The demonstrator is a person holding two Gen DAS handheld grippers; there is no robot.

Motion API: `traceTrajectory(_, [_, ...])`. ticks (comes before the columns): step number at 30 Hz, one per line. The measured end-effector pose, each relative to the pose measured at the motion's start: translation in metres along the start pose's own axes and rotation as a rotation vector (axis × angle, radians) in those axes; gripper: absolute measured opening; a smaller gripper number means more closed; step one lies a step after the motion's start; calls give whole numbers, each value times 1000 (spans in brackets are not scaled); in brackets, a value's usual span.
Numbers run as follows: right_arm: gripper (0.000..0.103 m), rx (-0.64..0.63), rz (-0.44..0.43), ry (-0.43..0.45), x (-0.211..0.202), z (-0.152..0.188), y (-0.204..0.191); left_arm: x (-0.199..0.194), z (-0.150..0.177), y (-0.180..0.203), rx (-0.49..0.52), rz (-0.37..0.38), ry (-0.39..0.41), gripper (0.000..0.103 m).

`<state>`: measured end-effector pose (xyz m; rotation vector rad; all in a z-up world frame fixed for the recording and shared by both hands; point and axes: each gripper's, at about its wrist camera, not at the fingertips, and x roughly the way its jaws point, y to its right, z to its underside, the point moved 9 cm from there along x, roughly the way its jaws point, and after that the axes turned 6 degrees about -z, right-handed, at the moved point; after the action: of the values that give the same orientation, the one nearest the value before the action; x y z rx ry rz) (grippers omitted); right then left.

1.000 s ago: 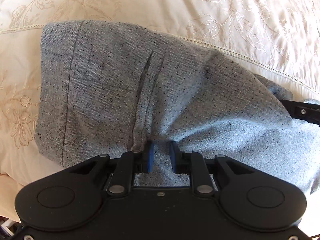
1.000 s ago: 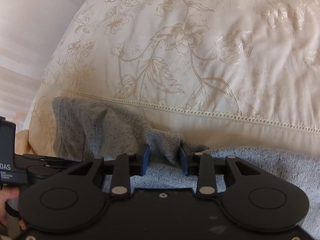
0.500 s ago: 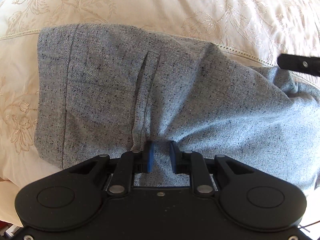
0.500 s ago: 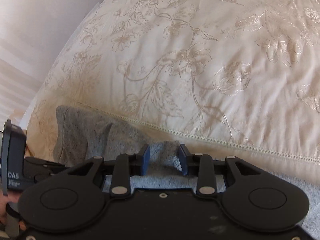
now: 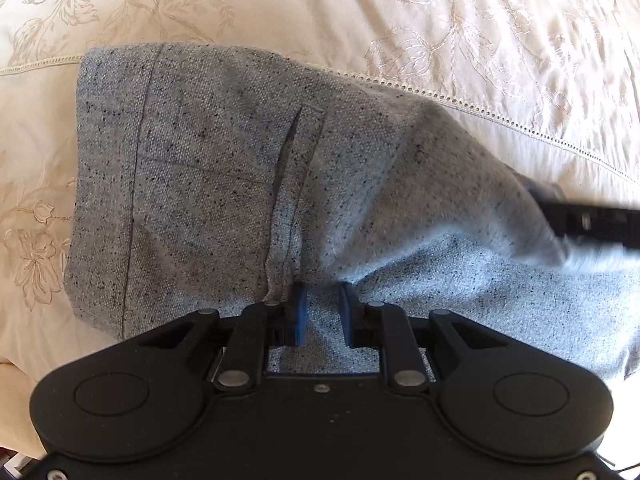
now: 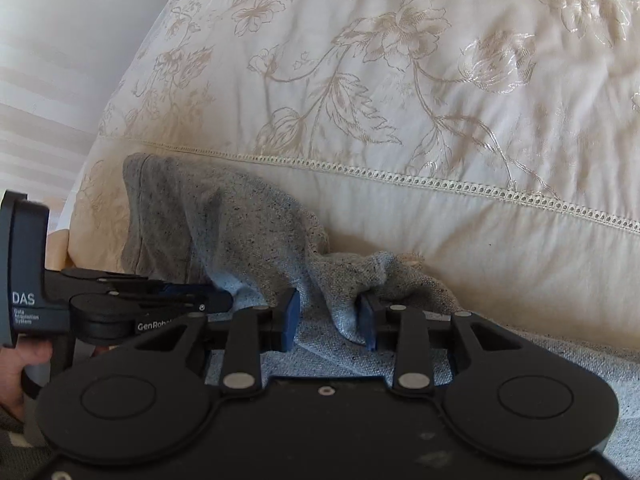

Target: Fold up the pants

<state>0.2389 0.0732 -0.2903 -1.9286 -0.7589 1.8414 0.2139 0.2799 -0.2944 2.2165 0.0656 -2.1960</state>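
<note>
Gripping grey flecked woven pants [image 5: 248, 184] on cream embroidered bedspread [image 5: 480, 40]: left tongs [image 5: 322, 312] pinch near edge; right tongs [image 6: 330, 316] clamp bunched cloth at right. Fabric soft, limp, light; likely best held at hem and seam.

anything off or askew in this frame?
Nothing damaged. The grey pants lie bunched, not flat, on the floral bedspread, with a crumpled ridge between the two grips. The left hand-held gripper and right hand-held gripper each have fabric between their fingers. The right one is blurred in the left view.
</note>
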Motion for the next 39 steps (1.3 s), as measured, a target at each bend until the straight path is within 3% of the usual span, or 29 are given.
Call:
traceTrajectory(4, [36, 215, -114, 85, 7, -20, 22, 1, 7, 4, -9, -18, 24, 28])
traceTrajectory(7, [6, 221, -65, 110, 11, -23, 30, -1, 13, 7, -4, -35, 49, 28])
traceTrajectory(8, [6, 189, -62, 122, 6, -25, 26, -1, 16, 8, -4, -40, 56, 28])
traceTrajectory(11, [5, 114, -97, 399, -61, -58, 1, -2, 24, 11, -19, -45, 85, 28])
traceTrajectory(16, [5, 65, -14, 328, -46, -70, 17, -18, 35, 21, 28, -94, 92, 26])
traceTrajectory(19, [5, 46, -27, 349, -49, -70, 14, -52, 22, 29, 44, -130, 222, 27])
traceTrajectory(21, [5, 25, -29, 350, -49, -71, 10, -67, 4, 28, 3, -172, 304, 30])
traceTrajectory(23, [5, 18, -37, 346, -43, -75, 9, -54, -4, 23, -57, -198, 256, 31])
traceTrajectory(26, [5, -13, -43, 376, -54, -75, 1, 2, 16, 10, -81, -241, 25, 38])
traceTrajectory(30, [5, -187, -31, 447, -73, -72, -28, 8, 31, 15, -77, -272, 60, 38])
traceTrajectory(33, [5, -281, 87, 369, -47, -62, -20, 8, 37, 25, -66, -305, 51, 38])
traceTrajectory(36, [12, -328, 46, 364, -56, -54, -22, 6, 38, 27, -61, -303, 50, 38])
traceTrajectory(39, [18, -328, 51, 439, -91, -49, -6, 2, 38, 22, -47, -296, 52, 38])
